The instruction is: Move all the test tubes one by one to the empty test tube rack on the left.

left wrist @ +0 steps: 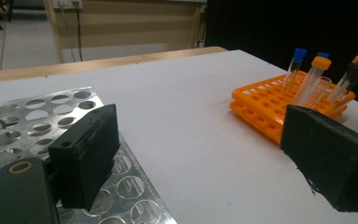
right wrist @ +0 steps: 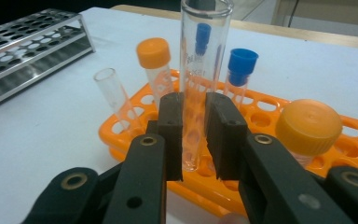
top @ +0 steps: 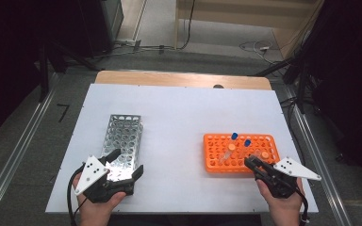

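1. Nearest the person, the right gripper [right wrist: 193, 140] had its two black jaws pinched on a clear uncapped glass test tube [right wrist: 200, 70], which stood upright between the pads with its round bottom just over the holes of the orange plastic tube rack [right wrist: 130, 135].
2. In the high view, the right gripper [top: 254, 165] sat at the rack's near right edge, held in the person's right hand [top: 285, 205].
3. The left gripper [top: 127, 165] was held in the left hand [top: 96, 207], its jaws spread wide with nothing between the pads; they straddled the near end of the perforated silver metal rack [top: 122, 136].
4. The left gripper view showed one pad [left wrist: 86, 154] over the metal rack's [left wrist: 37, 116] holes and the other over bare white tabletop [left wrist: 191, 140].
5. Farther on in the orange rack stood an orange-capped tube [right wrist: 154, 70], a second uncapped clear tube [right wrist: 114, 100] leaning left, a wide orange-capped tube [right wrist: 307, 128] at the right and a blue-capped tube [right wrist: 240, 70] behind.
6. A second blue cap [right wrist: 203, 35] showed through the held glass.
7. The two racks lay well apart on the white table [top: 179, 117].
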Available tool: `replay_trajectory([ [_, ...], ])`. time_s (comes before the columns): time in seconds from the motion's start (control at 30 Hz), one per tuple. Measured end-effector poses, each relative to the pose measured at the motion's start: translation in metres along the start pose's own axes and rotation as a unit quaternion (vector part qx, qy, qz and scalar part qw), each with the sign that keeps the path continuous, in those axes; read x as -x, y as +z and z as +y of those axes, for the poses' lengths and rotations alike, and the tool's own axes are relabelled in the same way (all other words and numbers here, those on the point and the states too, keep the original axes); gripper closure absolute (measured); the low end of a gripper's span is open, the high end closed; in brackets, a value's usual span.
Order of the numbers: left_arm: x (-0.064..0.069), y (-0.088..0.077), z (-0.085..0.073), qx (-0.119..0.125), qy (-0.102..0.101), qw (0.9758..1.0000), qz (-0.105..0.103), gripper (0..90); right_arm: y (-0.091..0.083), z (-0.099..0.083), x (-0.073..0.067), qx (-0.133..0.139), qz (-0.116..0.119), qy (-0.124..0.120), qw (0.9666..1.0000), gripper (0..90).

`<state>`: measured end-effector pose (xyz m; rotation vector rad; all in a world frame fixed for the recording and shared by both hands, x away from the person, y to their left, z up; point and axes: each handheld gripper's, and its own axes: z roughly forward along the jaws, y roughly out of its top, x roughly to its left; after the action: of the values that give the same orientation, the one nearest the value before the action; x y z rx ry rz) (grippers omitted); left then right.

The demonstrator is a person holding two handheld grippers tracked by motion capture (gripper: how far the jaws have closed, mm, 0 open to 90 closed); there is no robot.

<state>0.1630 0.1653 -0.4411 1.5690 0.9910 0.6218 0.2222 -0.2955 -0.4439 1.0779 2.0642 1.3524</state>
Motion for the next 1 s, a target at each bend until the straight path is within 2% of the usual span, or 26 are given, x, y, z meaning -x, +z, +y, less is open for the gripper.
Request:
replay_trajectory([
  [0.2,0.005,0.004,0.002,-0.003,0.001,0.9999,-0.015,12.4,-0.011,0.004,-0.008,0.002,0.022,0.000,0.9998,73.9],
  [0.5,0.013,0.007,0.006,-0.006,0.006,0.9990,-0.044,14.4,-0.014,0.008,-0.029,0.001,0.057,-0.024,0.9981,73.9],
  [0.57,0.015,0.009,0.007,-0.008,0.004,0.9986,-0.052,14.8,-0.011,0.009,-0.037,0.000,0.078,-0.031,0.9964,73.8],
  [0.7,0.021,0.013,0.011,-0.012,0.004,0.9977,-0.067,15.1,-0.004,0.010,-0.049,-0.005,0.103,-0.036,0.9941,73.8],
  [1.0,0.033,0.022,0.023,-0.017,0.017,0.9954,-0.093,16.5,0.017,0.019,-0.065,-0.021,0.134,-0.048,0.9896,73.8],
])
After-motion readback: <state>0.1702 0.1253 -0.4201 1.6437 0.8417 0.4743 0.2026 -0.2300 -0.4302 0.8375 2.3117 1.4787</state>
